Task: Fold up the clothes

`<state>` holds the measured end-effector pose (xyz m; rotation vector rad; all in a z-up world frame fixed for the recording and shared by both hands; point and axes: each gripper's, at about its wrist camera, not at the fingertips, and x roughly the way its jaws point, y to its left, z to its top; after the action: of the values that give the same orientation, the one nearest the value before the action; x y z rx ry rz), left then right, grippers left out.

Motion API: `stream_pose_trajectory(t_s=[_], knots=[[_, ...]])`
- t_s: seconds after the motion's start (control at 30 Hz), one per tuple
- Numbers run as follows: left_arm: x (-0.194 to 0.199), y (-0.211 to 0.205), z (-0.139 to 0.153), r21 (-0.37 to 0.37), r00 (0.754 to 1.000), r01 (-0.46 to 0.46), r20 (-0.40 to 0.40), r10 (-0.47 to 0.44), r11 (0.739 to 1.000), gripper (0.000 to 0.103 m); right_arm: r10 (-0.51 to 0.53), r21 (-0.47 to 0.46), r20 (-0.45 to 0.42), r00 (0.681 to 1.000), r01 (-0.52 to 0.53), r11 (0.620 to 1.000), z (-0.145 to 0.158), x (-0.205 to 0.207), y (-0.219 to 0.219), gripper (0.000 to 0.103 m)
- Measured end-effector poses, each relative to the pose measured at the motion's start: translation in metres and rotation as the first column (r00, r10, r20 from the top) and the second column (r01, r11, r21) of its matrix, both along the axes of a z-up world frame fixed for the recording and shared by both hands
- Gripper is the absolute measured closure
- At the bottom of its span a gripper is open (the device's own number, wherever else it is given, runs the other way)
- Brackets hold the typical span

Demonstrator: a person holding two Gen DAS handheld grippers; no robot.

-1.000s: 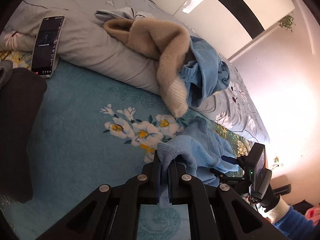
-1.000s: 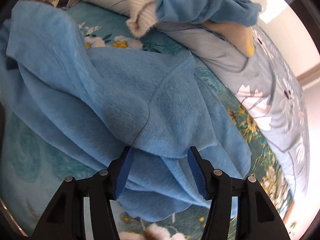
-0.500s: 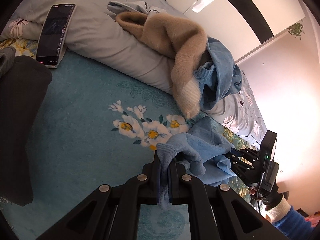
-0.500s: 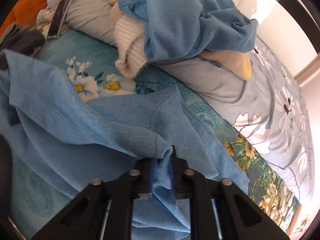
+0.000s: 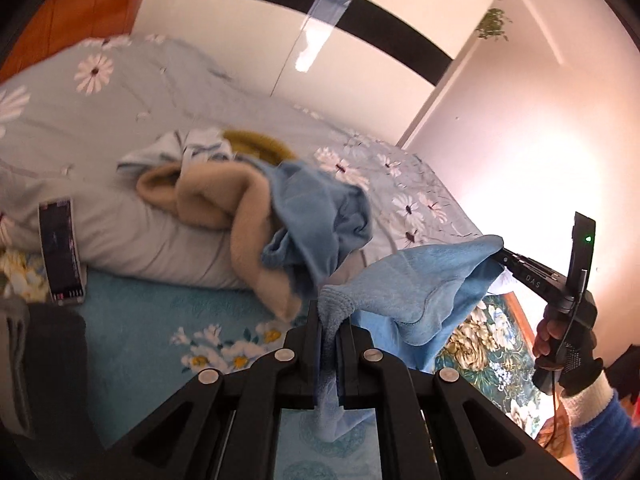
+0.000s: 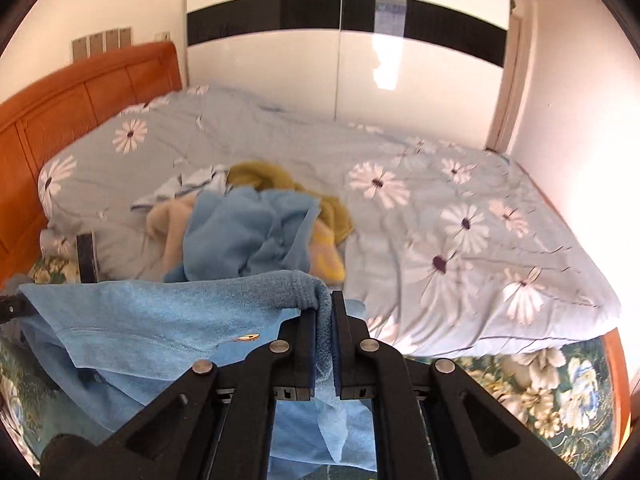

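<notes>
Left gripper point(image 5: 329, 316) clenched on one corner of the light blue garment point(image 5: 416, 280), right gripper point(image 6: 324, 312) just closed on the other; stretched between them above the bed's point(image 6: 460, 208) near edge, unfolded pile point(image 6: 248, 224) behind.

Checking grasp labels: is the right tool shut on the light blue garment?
Yes, the right tool is shut with the light blue garment's thick hem pinched between its pads.

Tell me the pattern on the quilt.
Pale blue-grey with white daisies, dark centres. The quilt shows best in the right wrist view.
</notes>
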<state>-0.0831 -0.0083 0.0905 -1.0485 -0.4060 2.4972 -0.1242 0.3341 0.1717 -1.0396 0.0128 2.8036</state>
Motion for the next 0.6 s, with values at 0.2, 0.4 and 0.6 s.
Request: stream_pose_trajectory(t_s=[0.2, 0.4, 0.6], knots=[[0.028, 0.014, 0.067, -0.069, 0.986, 0.034, -0.159, -0.044, 0.997, 0.097, -0.031, 0.040, -0.155, 0.987, 0.037, 0.999, 0.074, 0.057, 0.000, 0.097], [0.082, 0.011, 0.081, -0.085, 0.972, 0.023, -0.231, -0.042, 0.996, 0.097, -0.022, 0.041, -0.204, 0.979, 0.031, 0.999, 0.088, 0.113, -0.010, 0.097], [0.144, 0.003, 0.110, -0.118, 0.949, 0.026, -0.308, -0.062, 0.993, 0.097, 0.055, 0.094, -0.255, 0.965, -0.032, 0.995, 0.109, 0.171, -0.031, 0.097]])
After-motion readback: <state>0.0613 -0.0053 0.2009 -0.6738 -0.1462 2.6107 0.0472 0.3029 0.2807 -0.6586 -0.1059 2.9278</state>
